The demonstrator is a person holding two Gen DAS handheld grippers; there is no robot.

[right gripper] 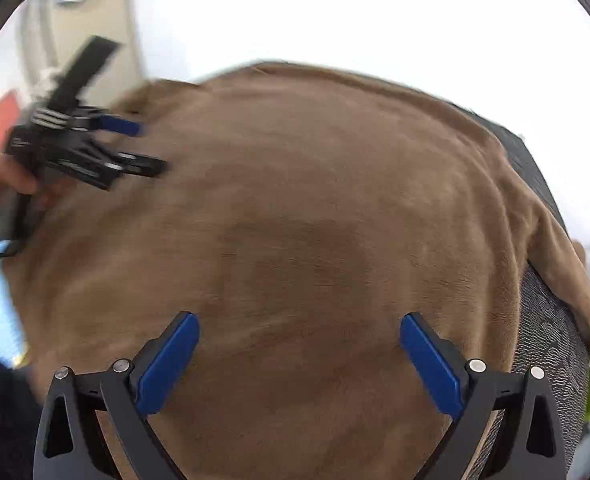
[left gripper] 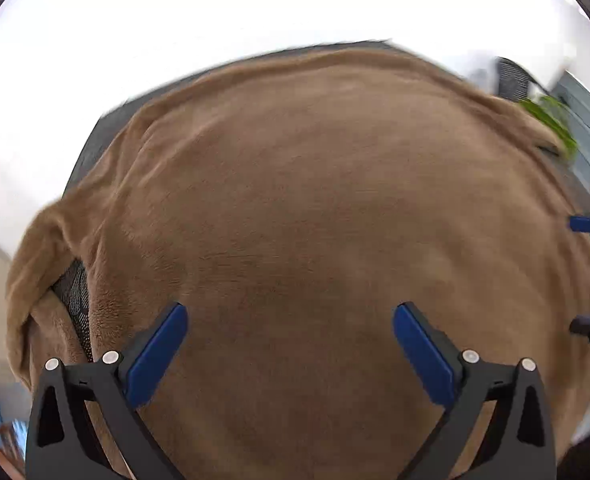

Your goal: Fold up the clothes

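Left wrist view shows the brown fleece garment (left gripper: 295, 200) spread over the dark tabletop (left gripper: 95, 140), one corner turned up at its left edge. The left gripper (left gripper: 291, 344) and the right gripper (right gripper: 299, 352) hover above the garment's middle, both with fingers apart and holding nothing. I judge each should pinch 1 edge only, evenly.

Both wrist views look steeply down, close above the brown garment (left gripper: 315, 220) spread over the dark surface (left gripper: 95, 140). Each frames its own tool at 6 o'clock. They share the cloth's middle; the right view catches the left tool (right gripper: 143, 148) at 10 o'clock.
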